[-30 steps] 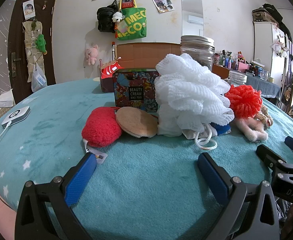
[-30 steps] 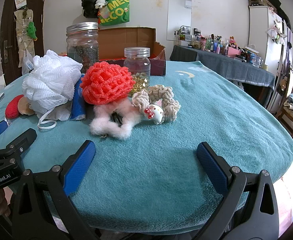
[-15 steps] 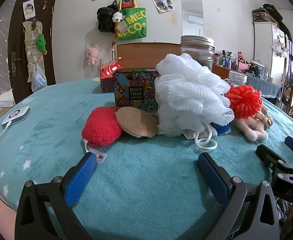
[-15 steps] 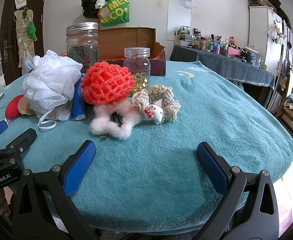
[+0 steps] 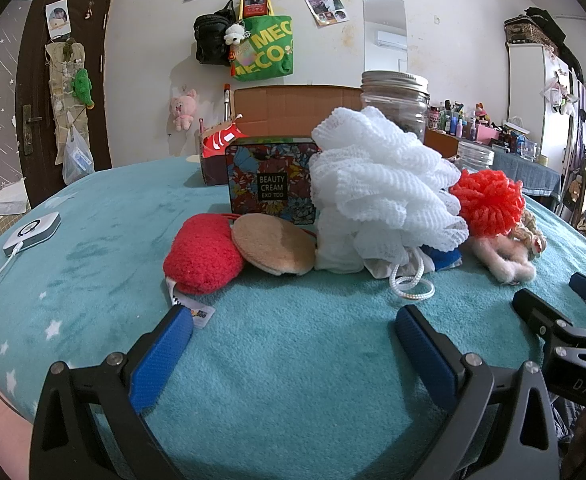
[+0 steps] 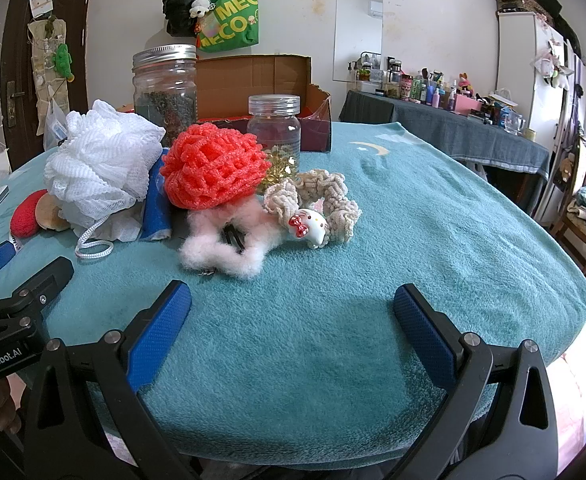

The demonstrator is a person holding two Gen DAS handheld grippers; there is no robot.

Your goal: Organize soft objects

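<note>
Two hand-held tools hover low over the near edge of a teal-covered tabletop, both spread wide with nothing between their blue pads. The left tool faces a row of soft things lined up across the middle of the tabletop; the right tool sits just to its right, angled at the right end of the same row.

At the left end lies a red puff with a tag trailing toward the near side, touching a tan pad that leans against it. Behind the pad stands a floral tin marked "BEAUTY CREAM". To the right of the pad rises a white loofah, its cord looped on the cloth on the near side. A blue object lies between the loofah and an orange mesh ball; what it is cannot be made out.

The ball rests on a fluffy pink piece. Just right of it sits a cream scrunchie with a white cat charm on its near side.

Farther back stand a tall jar with a metal lid, behind the loofah, and a small jar behind the ball. An open cardboard box sits at the far edge. A white device with a cable lies far left on the cloth, well apart from the row.
</note>
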